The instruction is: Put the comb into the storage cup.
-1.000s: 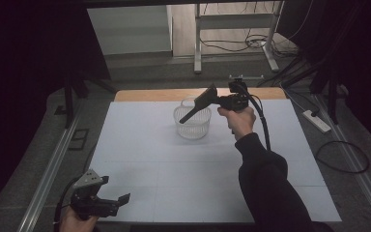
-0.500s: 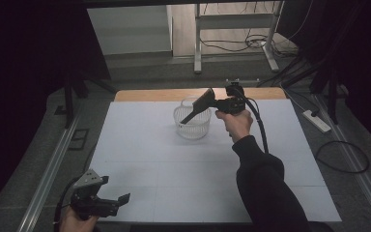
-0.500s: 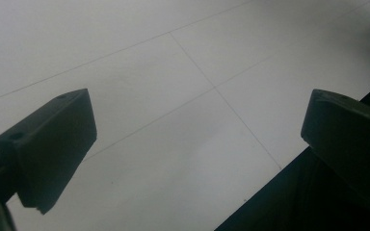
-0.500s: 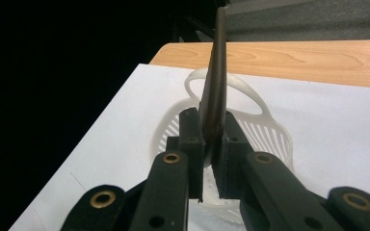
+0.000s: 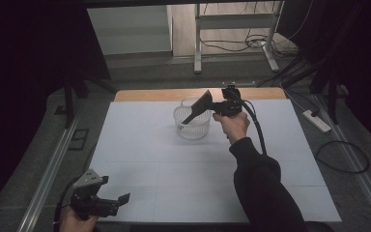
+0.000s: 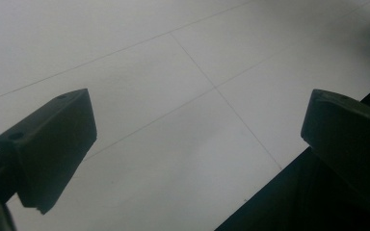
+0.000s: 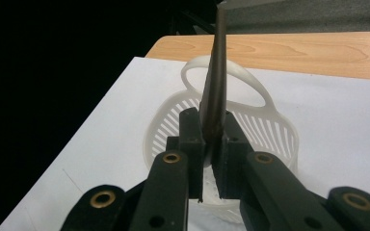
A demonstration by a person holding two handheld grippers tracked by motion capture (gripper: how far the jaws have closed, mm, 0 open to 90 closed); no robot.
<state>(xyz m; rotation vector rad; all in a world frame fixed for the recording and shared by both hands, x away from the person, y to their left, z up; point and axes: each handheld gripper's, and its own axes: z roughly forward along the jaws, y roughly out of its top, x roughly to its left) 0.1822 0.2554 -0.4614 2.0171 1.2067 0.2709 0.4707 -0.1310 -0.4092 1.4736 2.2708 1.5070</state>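
**Over the white basket, a dark flat tool held edge-on**

At the far middle of the white table sheet (image 5: 140, 145), the right gripper (image 5: 211, 107) is hanging just above a white slotted plastic basket (image 5: 192, 126). Its two black jaws are standing almost together, pinching the lower end of a thin, flat, dark brown tool (image 7: 215, 91); what kind of tool it is cannot be told. In the right gripper view the tool is rising upright from between the pads (image 7: 191, 139), seen edge-on and widening a little toward its top. In the high view the same piece is slanting from the jaws across the basket's mouth, its broad end up and its narrow end pointing down into the basket. Whether it is touching the basket cannot be told.

The basket is sitting near the bare wooden strip (image 5: 164, 94) along the table's far edge, its looped handle (image 7: 231, 79) standing up behind the tool. The person's right hand (image 5: 232, 126) is gripping the tool body from below, with a dark sleeve (image 5: 261, 188) and the cable (image 5: 257, 130) trailing back.

At the near left corner, well apart from the basket, the left gripper (image 5: 118, 202) is resting in the left hand (image 5: 75, 222) low over the sheet. Its jaws are standing wide apart with nothing between them
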